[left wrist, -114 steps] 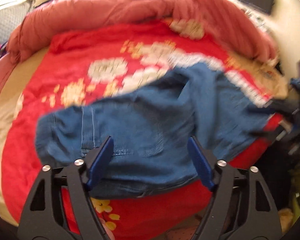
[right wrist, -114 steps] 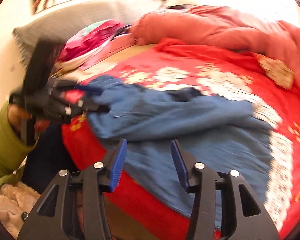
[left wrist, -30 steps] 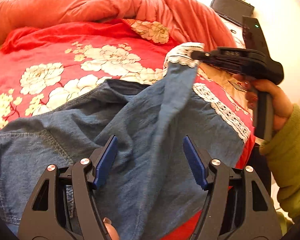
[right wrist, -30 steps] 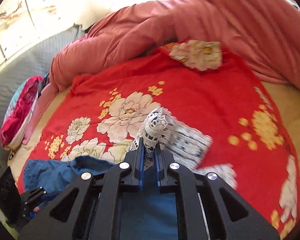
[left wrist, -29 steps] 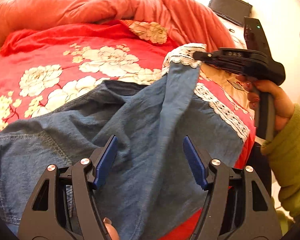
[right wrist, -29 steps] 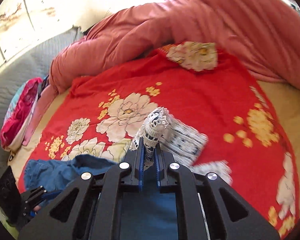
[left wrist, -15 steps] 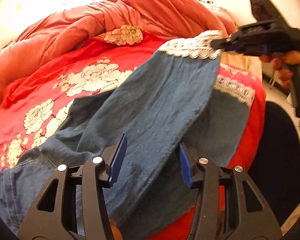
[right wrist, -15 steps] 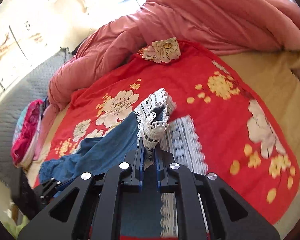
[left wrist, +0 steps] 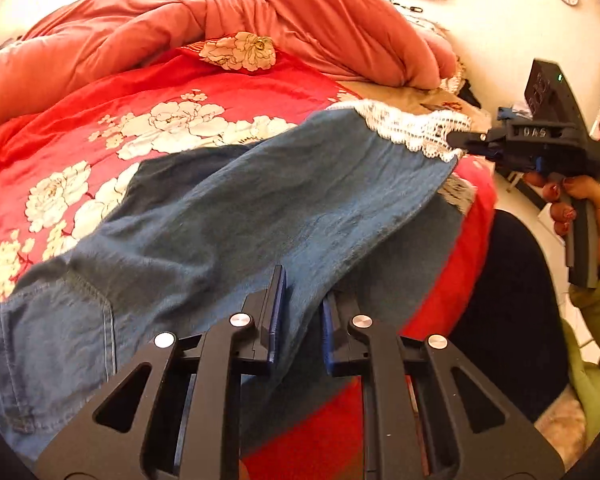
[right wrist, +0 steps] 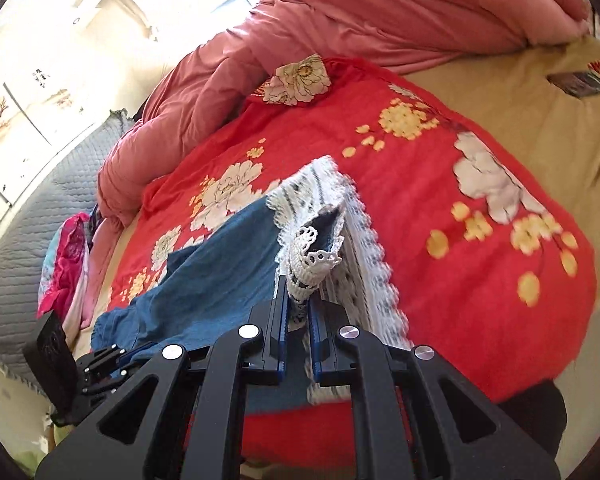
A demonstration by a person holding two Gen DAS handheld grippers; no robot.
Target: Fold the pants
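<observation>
A rumpled salmon-pink quilt heaps at twelve o'clock on the bed's red floral blanket. The blue denim pants stretch between tools: left tool pinches the leg's fold, right tool clamps the white lace hem.

Open red floral blanket beyond the pants, heaped pink duvet blocking the far side

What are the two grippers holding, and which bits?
Both hold the blue pants. The right gripper pinches the lace hem of one leg; the left gripper pinches denim near the hip.
</observation>
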